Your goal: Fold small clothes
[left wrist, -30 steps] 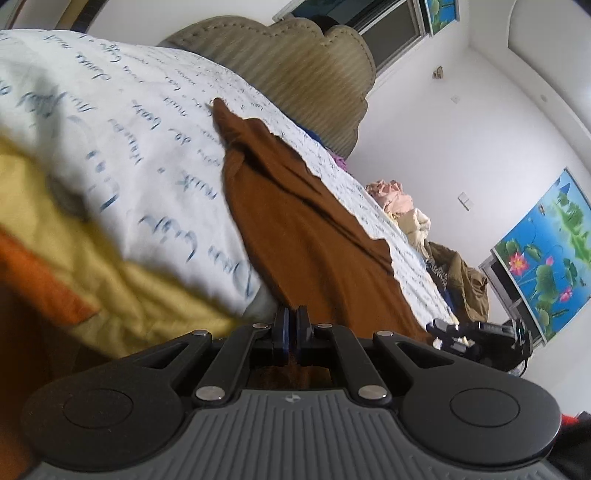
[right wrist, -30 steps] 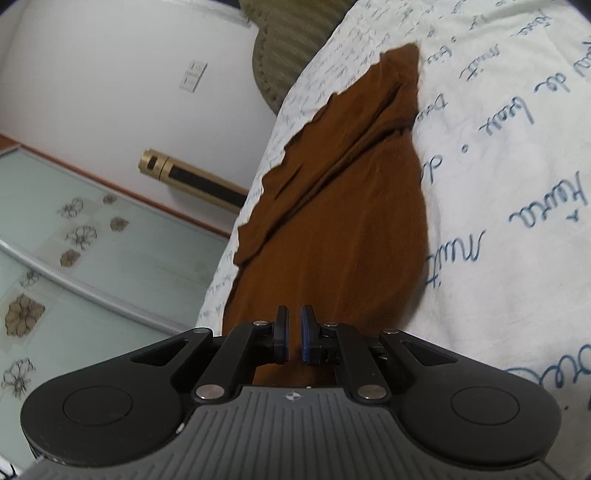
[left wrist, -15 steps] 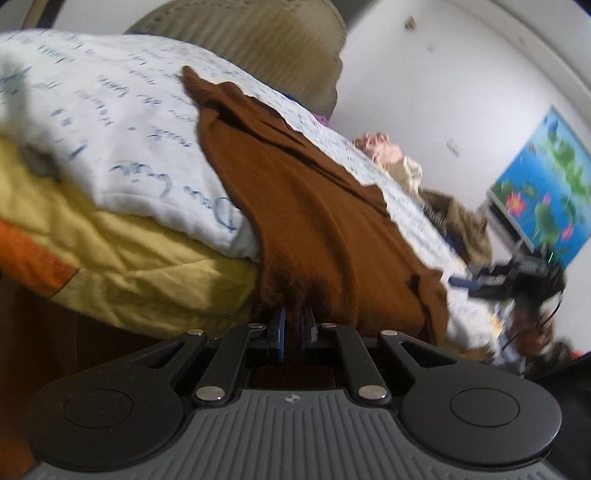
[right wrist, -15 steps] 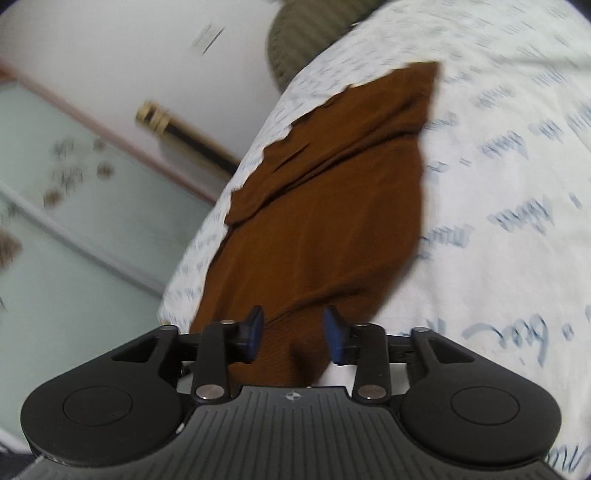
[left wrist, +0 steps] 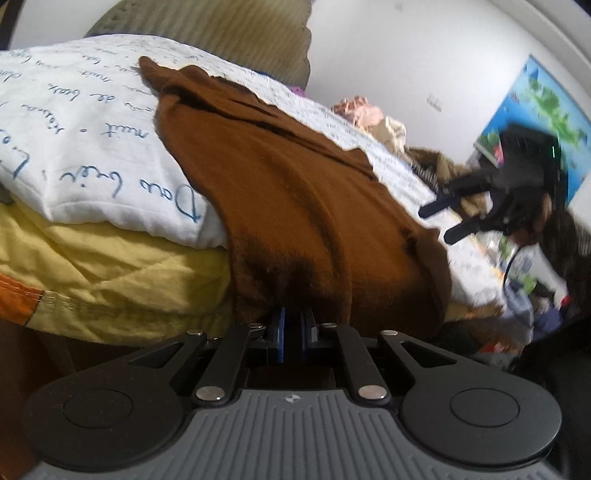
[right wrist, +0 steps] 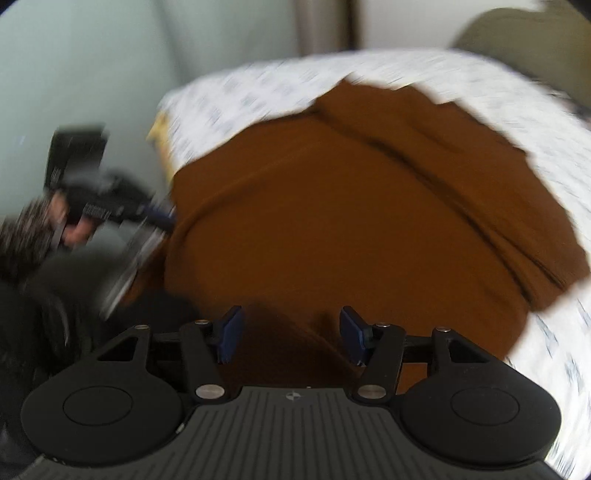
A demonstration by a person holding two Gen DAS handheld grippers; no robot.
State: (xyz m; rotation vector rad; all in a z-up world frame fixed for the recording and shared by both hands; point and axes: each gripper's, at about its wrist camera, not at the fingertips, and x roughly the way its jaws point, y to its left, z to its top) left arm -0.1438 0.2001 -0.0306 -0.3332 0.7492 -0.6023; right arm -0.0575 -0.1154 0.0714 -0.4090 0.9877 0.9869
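Observation:
A brown garment (left wrist: 295, 184) lies stretched over the bed, its near end hanging over the bed's edge. My left gripper (left wrist: 294, 332) is shut on that hanging hem. In the right wrist view the same brown garment (right wrist: 351, 206) fills the middle, blurred. My right gripper (right wrist: 291, 334) is open and empty, its blue pads (right wrist: 231, 330) spread just above the cloth's near edge. The right gripper also shows in the left wrist view (left wrist: 450, 218), open, off the garment's right side. The left gripper shows at the left of the right wrist view (right wrist: 155, 218).
The bed has a white sheet with blue writing (left wrist: 74, 129) over a yellow quilt (left wrist: 110, 266). A padded headboard (left wrist: 221, 33) stands behind. A pile of other clothes (left wrist: 369, 118) lies at the bed's far end. A wall poster (left wrist: 535, 103) hangs at right.
My right gripper has let go of the garment, opened wide and swung away to the side. My left gripper stays shut on the hem and has drawn the cloth further over the bed's edge.

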